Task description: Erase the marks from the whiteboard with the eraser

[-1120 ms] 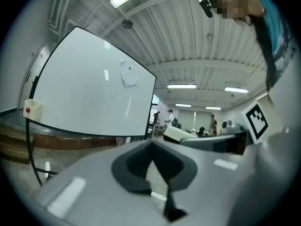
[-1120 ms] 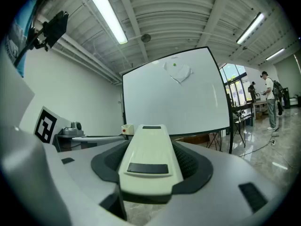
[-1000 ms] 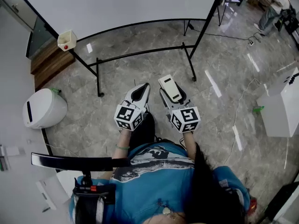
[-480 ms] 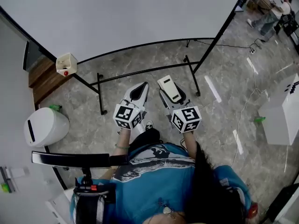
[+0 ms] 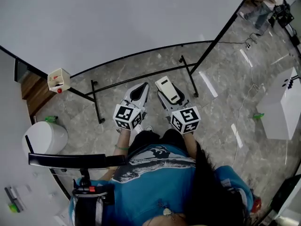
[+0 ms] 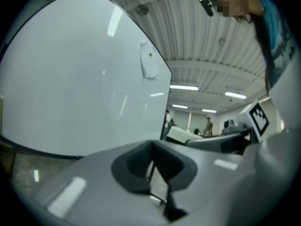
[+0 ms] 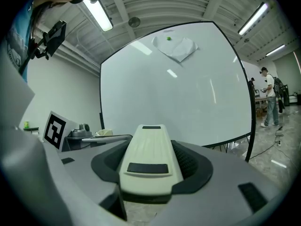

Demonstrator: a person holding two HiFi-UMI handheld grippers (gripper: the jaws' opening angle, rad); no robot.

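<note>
A big whiteboard [image 5: 117, 22] on a black wheeled stand fills the top of the head view, and I see no marks on it. It also shows in the left gripper view [image 6: 84, 79] and the right gripper view [image 7: 188, 93]. My right gripper [image 5: 170, 96] is shut on a cream eraser [image 5: 168, 89], which lies flat between the jaws [image 7: 148, 157] and points at the board. Beside it, my left gripper [image 5: 139, 93] is shut with nothing in it [image 6: 153, 171]. Both are held short of the board, over the floor.
A sheet of paper under a green magnet [image 7: 175, 47] hangs high on the board. The stand's black legs [image 5: 141, 76] cross the marble floor below the grippers. A small box with a red button [image 5: 58, 80] sits at the frame's left; a white rounded bin [image 5: 44, 138] and a white table [image 5: 282, 107] flank me.
The head view has tilted up, so the whiteboard fills more of it. Both grippers edged slightly toward the board; the eraser stays in the right one.
</note>
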